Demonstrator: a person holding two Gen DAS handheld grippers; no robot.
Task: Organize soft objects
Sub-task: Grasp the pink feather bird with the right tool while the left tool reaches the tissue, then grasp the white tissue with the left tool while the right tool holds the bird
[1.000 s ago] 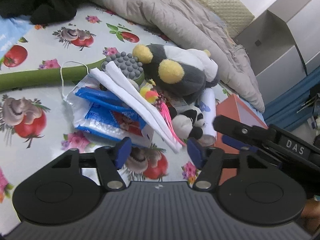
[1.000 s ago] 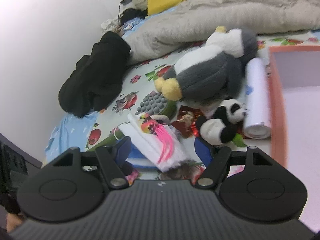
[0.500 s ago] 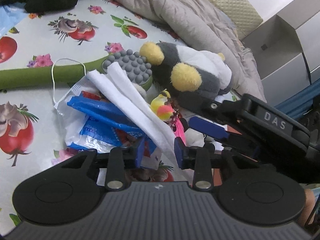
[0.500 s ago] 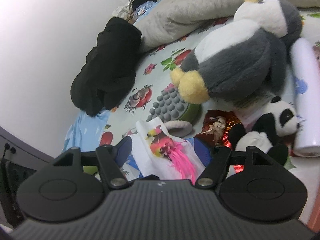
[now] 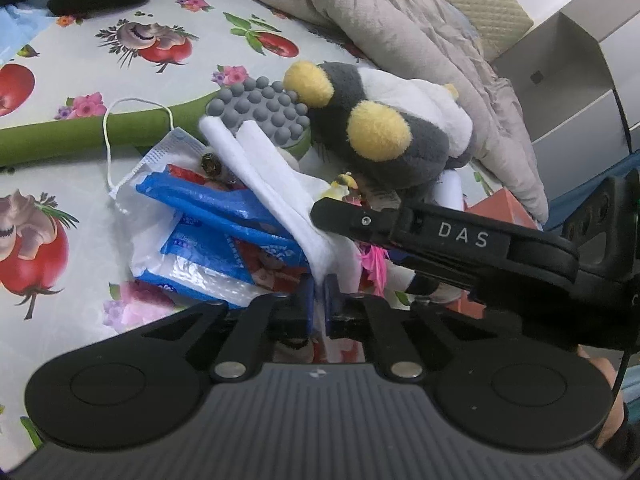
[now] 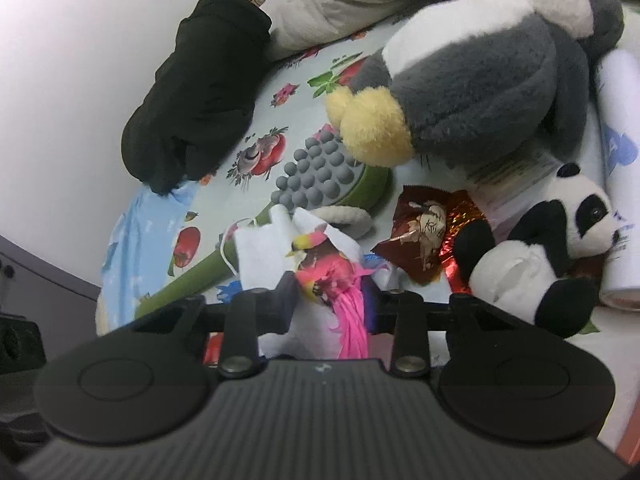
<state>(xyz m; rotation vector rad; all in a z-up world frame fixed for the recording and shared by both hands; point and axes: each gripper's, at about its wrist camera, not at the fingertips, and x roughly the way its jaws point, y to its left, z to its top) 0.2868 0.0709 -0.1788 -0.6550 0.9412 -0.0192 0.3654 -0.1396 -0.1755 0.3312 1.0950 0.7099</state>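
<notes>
While the pile of soft things lies heaped on the fruit-printed bed sheet (image 5: 80, 80), two grips are being set at once, and each should be checked before anything is raised. The left tool (image 5: 318, 300) is shut on the near end of the folded white cloth (image 5: 272, 176), which slopes up across a blue plastic packet (image 5: 224, 236) toward the grey studded massager (image 5: 260, 110). Only a thin edge appears to be pinched, so a slow, straight lift is advised, lest the cloth slip or the packet beneath be dragged along with it.

The right tool (image 6: 330, 292) is closing its jaws about the pink feathered bird toy (image 6: 332, 276), which lies on top of the same cloth; whether the pads already press on it cannot be told. The body should be taken rather than the loose feathers, which would probably pull free or bend.

Since the bird rests on the cloth, the bird is best lifted first and the cloth held steady under it. Care should be given to the face mask loop (image 5: 120, 128) beside the packet, which could snag. The grey penguin plush (image 6: 480, 68) and the small panda plush (image 6: 540, 256) lie just beyond and remain to be sorted; they should not be nudged.
</notes>
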